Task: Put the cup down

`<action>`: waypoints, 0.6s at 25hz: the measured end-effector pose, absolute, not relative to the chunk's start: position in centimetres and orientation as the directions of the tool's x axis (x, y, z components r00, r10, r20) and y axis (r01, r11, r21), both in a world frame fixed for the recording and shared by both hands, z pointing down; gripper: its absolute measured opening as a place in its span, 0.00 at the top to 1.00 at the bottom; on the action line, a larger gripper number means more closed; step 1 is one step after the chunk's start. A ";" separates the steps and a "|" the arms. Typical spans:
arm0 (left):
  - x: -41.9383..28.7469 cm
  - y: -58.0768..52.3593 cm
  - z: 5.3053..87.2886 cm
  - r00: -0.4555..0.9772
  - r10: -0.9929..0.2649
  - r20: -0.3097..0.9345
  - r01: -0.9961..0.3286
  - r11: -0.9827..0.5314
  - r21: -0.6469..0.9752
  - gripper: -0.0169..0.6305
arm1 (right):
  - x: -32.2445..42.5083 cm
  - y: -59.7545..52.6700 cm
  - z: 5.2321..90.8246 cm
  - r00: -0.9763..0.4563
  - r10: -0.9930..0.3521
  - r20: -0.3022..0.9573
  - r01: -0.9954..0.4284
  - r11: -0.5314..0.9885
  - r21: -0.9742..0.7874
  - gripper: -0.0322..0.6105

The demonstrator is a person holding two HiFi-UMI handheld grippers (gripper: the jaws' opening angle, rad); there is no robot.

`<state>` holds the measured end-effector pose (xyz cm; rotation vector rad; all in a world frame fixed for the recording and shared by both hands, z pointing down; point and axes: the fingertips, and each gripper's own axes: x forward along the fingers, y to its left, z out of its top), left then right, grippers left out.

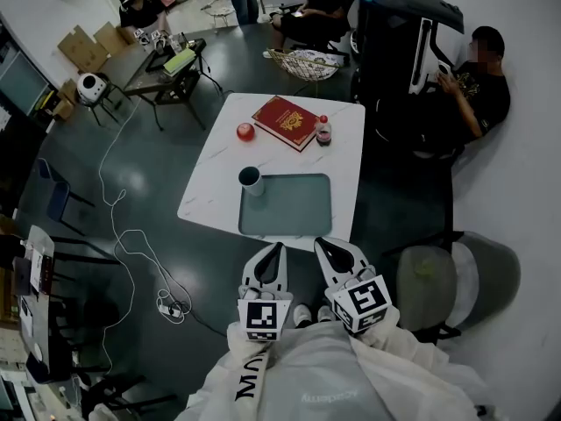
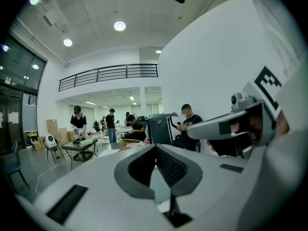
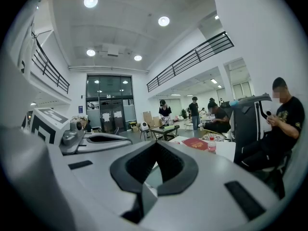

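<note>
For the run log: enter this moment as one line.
cup: upright, at tray far-left corner | left gripper: shut, empty | right gripper: shut, empty

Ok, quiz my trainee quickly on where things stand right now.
1. True or false: the left tongs hold the cup.
2. In the head view, what stands just right of the red book? A) small bottle B) kettle C) bowl
3. Fill in: the right tongs are ___ and empty.
Key: 1 false; 2 A; 3 shut.
</note>
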<state>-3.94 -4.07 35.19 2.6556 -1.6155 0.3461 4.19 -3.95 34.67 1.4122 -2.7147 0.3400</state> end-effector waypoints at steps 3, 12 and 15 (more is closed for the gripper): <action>-4.0 -4.1 35.2 0.441 -0.876 0.196 -0.879 -0.465 -0.101 0.96 | 4.0 -3.9 34.8 -0.581 -0.798 0.161 -0.813 0.561 -0.159 0.94; -4.1 -4.1 35.6 0.448 -0.869 0.210 -0.874 -0.475 -0.099 0.96 | 3.8 -4.0 35.0 -0.583 -0.796 0.165 -0.812 0.560 -0.165 0.94; -4.3 -4.1 35.9 0.447 -0.867 0.219 -0.874 -0.476 -0.100 0.96 | 3.5 -3.9 35.1 -0.587 -0.792 0.169 -0.809 0.564 -0.169 0.94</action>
